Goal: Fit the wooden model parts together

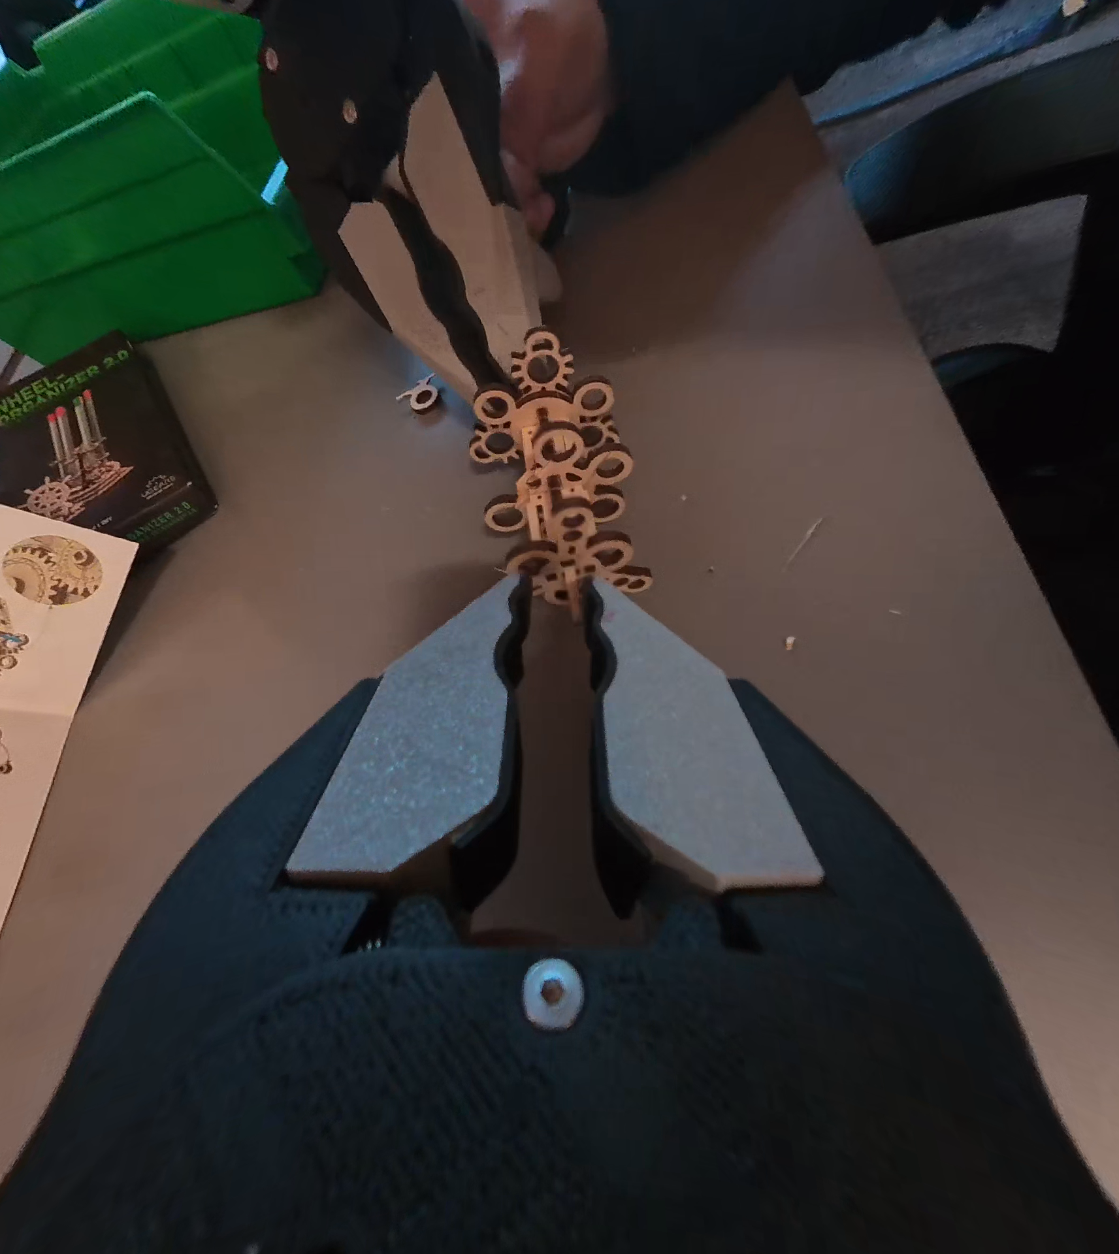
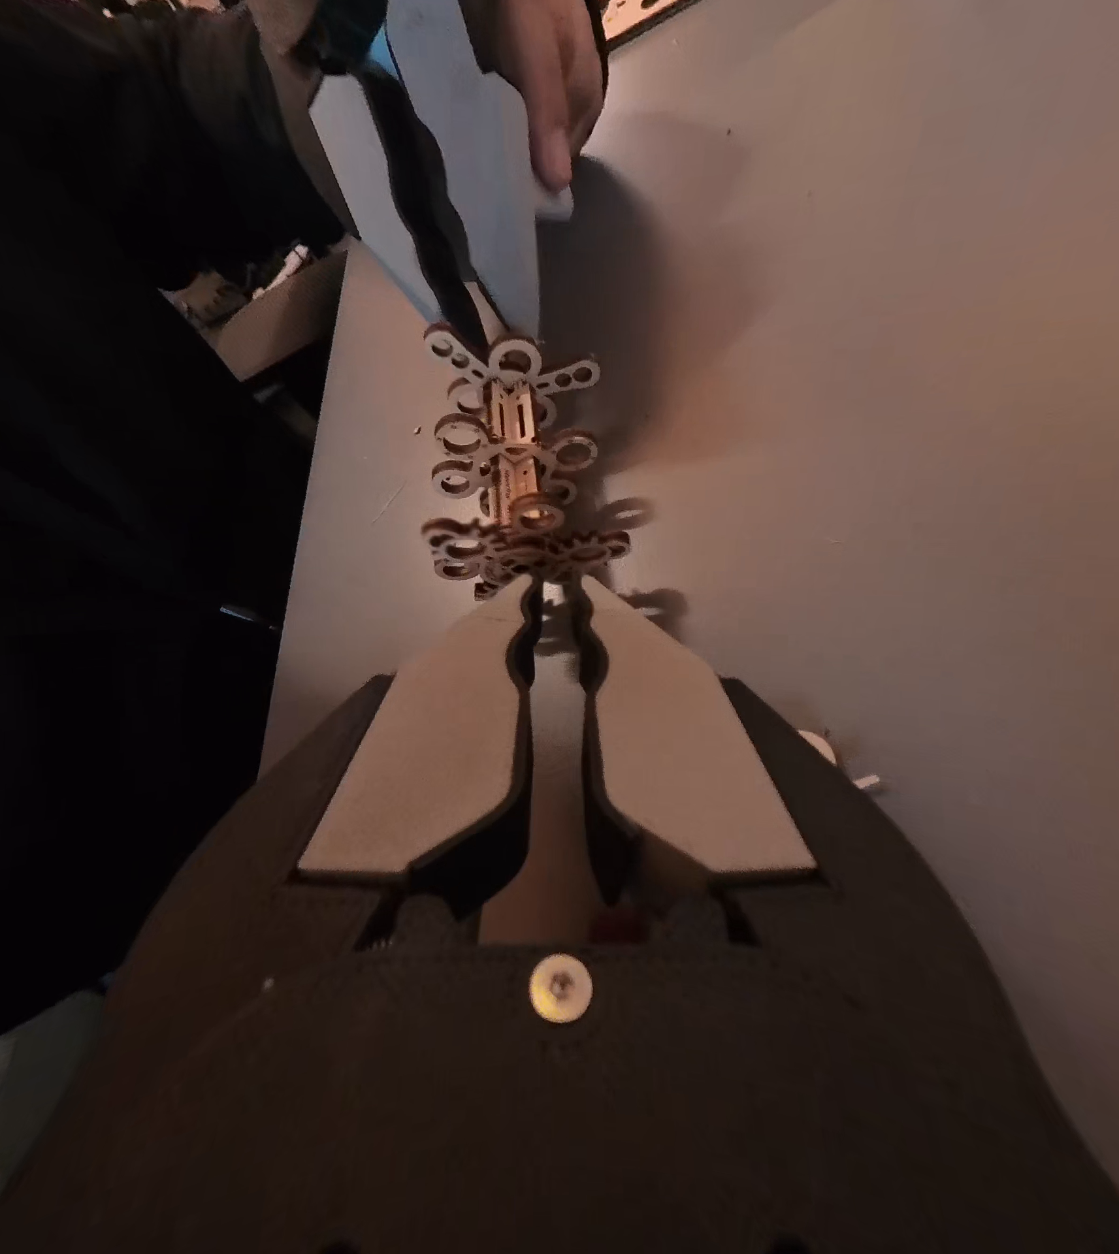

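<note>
L gripper [image 1: 553, 594] & R gripper [image 2: 560, 594] jaws narrow, each pinching wooden model [image 1: 556, 468] end.

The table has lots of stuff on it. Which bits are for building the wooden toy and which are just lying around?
For the job:
wooden model, held at both ends
left gripper
right gripper
small loose wooden piece
instruction sheet

Just lying about:
kit box
green bins
wood crumbs

Beside my work, a dark box [image 1: 98, 444] on the desk [image 1: 312, 543] carries green and white printed lettering — and an illustrated instruction sheet [image 1: 0, 651] shows drawings, no legible words.
</note>
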Tool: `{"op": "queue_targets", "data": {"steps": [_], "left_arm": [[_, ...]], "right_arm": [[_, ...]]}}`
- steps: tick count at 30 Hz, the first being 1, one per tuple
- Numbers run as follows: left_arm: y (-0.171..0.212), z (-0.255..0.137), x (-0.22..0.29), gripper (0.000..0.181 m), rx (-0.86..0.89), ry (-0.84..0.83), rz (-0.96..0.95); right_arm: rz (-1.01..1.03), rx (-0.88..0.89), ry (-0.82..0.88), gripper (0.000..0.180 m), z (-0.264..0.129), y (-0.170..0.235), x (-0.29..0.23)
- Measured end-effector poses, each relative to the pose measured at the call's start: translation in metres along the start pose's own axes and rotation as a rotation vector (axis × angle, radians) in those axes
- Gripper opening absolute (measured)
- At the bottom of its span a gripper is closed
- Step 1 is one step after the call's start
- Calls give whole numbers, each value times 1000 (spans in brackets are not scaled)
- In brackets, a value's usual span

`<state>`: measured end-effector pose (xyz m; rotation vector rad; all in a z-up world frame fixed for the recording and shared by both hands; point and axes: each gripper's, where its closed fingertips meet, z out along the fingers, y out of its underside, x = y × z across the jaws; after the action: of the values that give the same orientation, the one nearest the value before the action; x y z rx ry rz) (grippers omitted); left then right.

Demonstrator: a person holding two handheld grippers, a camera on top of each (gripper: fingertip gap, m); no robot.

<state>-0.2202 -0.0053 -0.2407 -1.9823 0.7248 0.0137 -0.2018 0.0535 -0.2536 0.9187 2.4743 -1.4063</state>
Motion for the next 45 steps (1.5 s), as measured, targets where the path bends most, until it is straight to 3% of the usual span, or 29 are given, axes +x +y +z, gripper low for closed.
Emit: {"op": "queue_targets", "data": {"steps": [13, 18, 33, 39, 45], "left_arm": [[-10, -1, -7, 10, 65, 7, -40], [-9, 3, -3, 0, 42, 23, -40], [-9, 11, 3, 23, 16, 54, -17], [-12, 10, 16, 8, 41, 140, 51], [-20, 7, 24, 12, 99, 171, 100]], "right_arm": [[13, -6, 15, 1, 0, 1, 4], [13, -1, 42, 0, -1, 1, 8], [21, -18, 0, 3, -3, 5, 4], [-8, -31, 8, 2, -1, 6, 3], [-62, -13, -15, 2, 1, 1, -5]]}}
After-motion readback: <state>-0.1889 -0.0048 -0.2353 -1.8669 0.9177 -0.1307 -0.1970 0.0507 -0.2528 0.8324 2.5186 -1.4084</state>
